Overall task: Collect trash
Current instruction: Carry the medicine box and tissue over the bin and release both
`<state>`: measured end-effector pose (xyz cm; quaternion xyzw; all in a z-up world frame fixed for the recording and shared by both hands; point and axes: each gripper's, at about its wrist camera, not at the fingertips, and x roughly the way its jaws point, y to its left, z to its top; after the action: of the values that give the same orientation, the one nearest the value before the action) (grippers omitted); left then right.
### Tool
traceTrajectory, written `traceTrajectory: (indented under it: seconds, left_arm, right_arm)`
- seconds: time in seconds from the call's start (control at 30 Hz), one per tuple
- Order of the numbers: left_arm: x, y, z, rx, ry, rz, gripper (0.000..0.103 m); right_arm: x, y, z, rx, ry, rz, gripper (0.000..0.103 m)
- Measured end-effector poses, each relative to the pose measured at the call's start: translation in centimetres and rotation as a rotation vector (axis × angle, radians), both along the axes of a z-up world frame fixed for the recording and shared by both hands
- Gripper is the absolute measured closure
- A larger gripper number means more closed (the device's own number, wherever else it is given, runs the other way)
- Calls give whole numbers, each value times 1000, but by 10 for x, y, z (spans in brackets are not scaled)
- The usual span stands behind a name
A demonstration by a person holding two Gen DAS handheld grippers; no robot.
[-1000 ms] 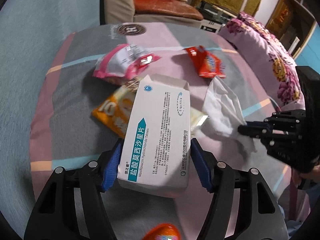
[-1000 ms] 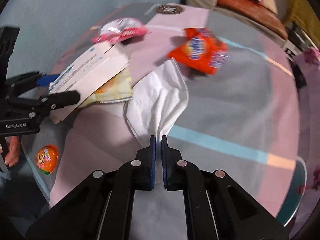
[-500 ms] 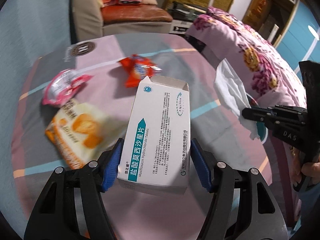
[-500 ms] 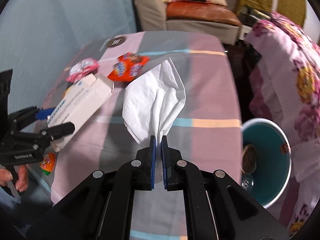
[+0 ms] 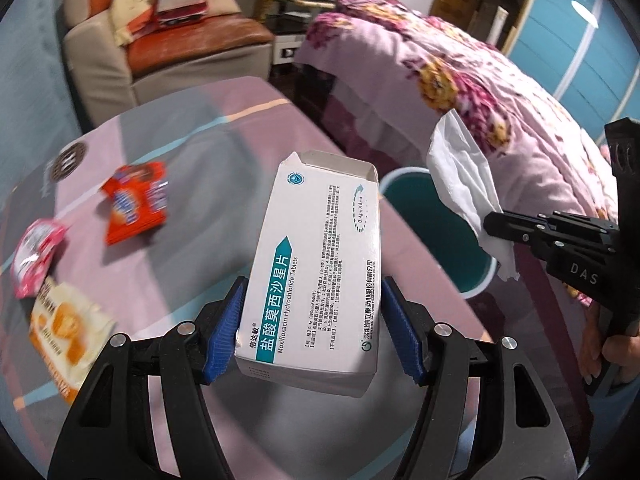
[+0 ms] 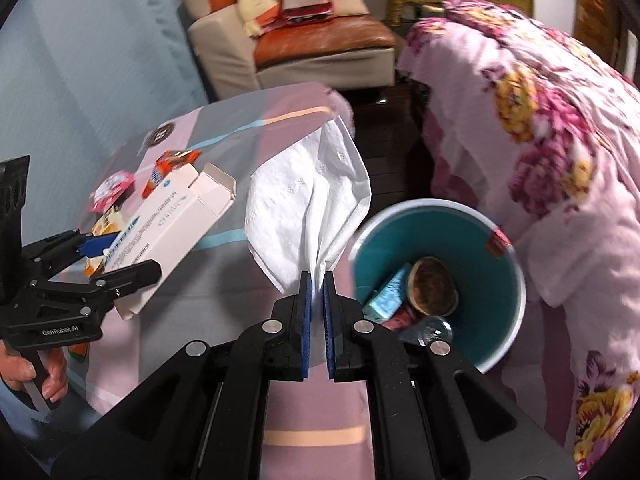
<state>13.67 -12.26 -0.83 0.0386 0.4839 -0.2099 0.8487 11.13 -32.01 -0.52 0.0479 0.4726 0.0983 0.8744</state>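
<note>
The right gripper, fingers pinching the tissue, is hanging nearer the bin off the surface's edge than the left gripper, which is clamping the box.

At the bottom of my left wrist view, the matte black plastic left gripper shows ribbed blue pads and round silver screws on its angular arms. My black right gripper has matching blue pads and silver screws; in the left view its side reads "DAS" in white. At the lower left of my right view, a bare-skinned hand appears below white "GenRobot.AI" lettering.
</note>
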Motion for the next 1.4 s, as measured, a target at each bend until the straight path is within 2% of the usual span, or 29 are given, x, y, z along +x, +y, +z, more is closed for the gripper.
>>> traceTrajectory:
  seconds: [0.27,0.6,1.1,1.2,1.27,1.4]
  left_arm:
    - [7,-65,-4,30,4,-94,36]
    - [17,-121,-14,49,22,-158,36]
    - [40,-155,-33,58,68,-173,35]
    - [43,-156,-35,52,67,-168,32]
    - [45,-156,-37,48,73,-164,23]
    - [47,-152,-39,60,67,-146,16]
  right_arm:
    - [-5,-52,-6,28,0,-84,97]
    - [-13,-96,-12,45,0,-155,97]
    - [-7,-128,-19,50,17,-215,97]
    - [-5,-130,-21,52,25,-223,97]
    - [-3,-131,-23,48,32,-225,97]
    - [1,-129,-27,44,46,-224,97]
